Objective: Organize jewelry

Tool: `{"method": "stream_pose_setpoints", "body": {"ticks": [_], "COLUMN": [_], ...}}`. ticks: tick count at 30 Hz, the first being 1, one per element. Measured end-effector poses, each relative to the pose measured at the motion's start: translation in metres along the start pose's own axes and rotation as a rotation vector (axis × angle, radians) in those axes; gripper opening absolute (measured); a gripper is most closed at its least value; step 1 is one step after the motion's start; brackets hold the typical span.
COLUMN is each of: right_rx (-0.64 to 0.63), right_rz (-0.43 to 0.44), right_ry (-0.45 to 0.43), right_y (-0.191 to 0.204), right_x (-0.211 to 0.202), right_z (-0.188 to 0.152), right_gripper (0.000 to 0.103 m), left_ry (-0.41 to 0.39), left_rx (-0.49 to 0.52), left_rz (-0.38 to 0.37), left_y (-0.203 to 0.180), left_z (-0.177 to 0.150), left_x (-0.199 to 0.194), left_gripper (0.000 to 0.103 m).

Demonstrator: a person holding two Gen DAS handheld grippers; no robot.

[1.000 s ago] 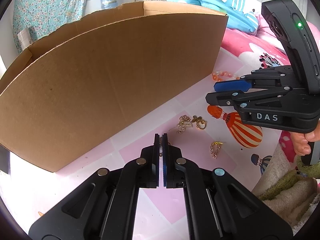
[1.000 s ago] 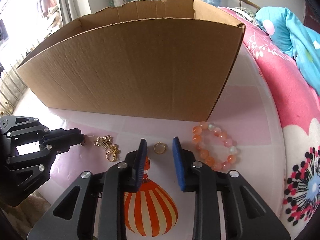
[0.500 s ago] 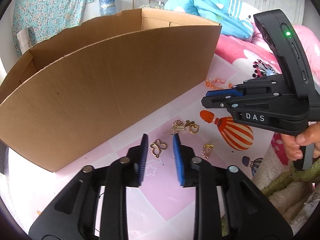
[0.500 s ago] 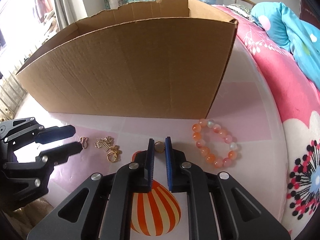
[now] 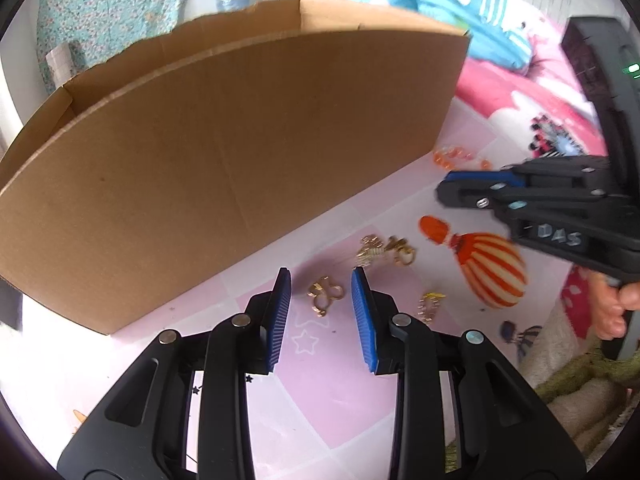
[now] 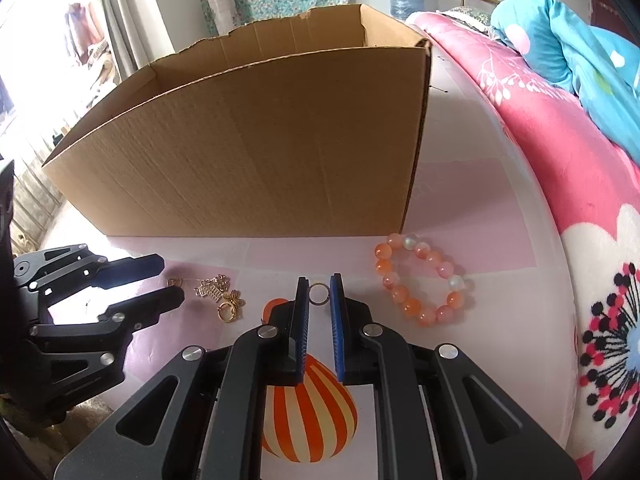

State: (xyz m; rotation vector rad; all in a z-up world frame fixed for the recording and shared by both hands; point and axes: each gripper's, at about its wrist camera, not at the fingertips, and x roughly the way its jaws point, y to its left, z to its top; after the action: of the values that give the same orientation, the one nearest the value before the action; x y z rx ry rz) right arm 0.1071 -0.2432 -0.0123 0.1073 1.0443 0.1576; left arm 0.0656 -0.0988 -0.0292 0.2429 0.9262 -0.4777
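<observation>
Large open cardboard box (image 6: 256, 148) on pink sheet. In front of box: left gripper (image 5: 322, 280) with jaws just opened, apart around gold butterfly charm (image 5: 325, 295), not touching. Nearer box's right corner: right gripper (image 6: 319, 294) pinching thin gold ring (image 6: 319, 293); bead bracelet (image 6: 420, 280) beside.

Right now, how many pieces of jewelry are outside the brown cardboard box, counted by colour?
Gold-coloured metal pieces: 5, including the thin gold ring in the right tool
Orange and pink bead bracelet: 1
Total: 6
</observation>
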Motion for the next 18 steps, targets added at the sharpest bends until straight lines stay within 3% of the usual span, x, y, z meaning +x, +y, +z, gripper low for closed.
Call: {"method": "stream_pose_setpoints", "body": {"ticks": [7, 12, 18], "right_rx": [0.020, 0.027, 0.030], "right_rz": [0.018, 0.031, 0.039], "right_ry": [-0.010, -0.014, -0.020], "right_y": [-0.006, -0.007, -0.010], "right_x": [-0.001, -0.001, -0.003], "right_z": [-0.001, -0.002, -0.003], "right_gripper": [0.011, 0.011, 0.011], "left_ry": [0.037, 0.062, 0.057], "left_rx": [0.013, 0.016, 0.024], "left_rz": [0.023, 0.015, 0.026], "left_y": [-0.004, -0.010, -0.012], "left_z": [0.003, 0.006, 0.004], "left_x": [0.001, 0.003, 0.003], "left_gripper": [0.028, 0.015, 0.015]}}
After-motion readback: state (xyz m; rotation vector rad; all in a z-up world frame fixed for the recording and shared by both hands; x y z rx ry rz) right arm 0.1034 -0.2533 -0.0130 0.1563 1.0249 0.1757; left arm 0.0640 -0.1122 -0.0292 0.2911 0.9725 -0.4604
